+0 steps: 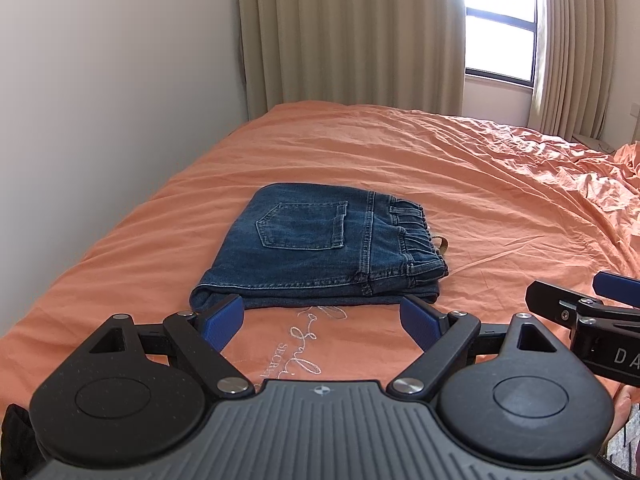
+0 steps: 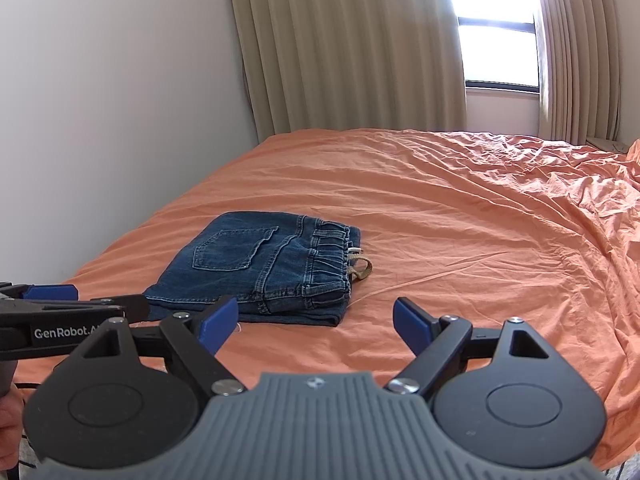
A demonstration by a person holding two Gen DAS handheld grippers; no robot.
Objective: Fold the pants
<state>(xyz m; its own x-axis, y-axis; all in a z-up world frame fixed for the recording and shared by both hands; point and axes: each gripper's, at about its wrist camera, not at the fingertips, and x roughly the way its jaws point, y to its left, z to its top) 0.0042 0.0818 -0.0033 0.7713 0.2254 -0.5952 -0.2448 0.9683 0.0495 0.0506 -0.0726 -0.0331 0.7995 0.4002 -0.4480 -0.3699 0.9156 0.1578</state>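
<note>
Both sets of jaws stand spread wide with nothing between them. From its own wrist camera, the left gripper [image 1: 320,322] hovers just short of the near edge of the folded pants [image 1: 320,254], blue pads apart at either side. The right gripper [image 2: 316,322] sits beside it, its pads over bare orange bed sheet [image 2: 460,216]. Dark denim, the pants lie in a compact folded stack on the bed, back pocket up, waistband toward the right, near the wall [image 1: 112,88].
</note>
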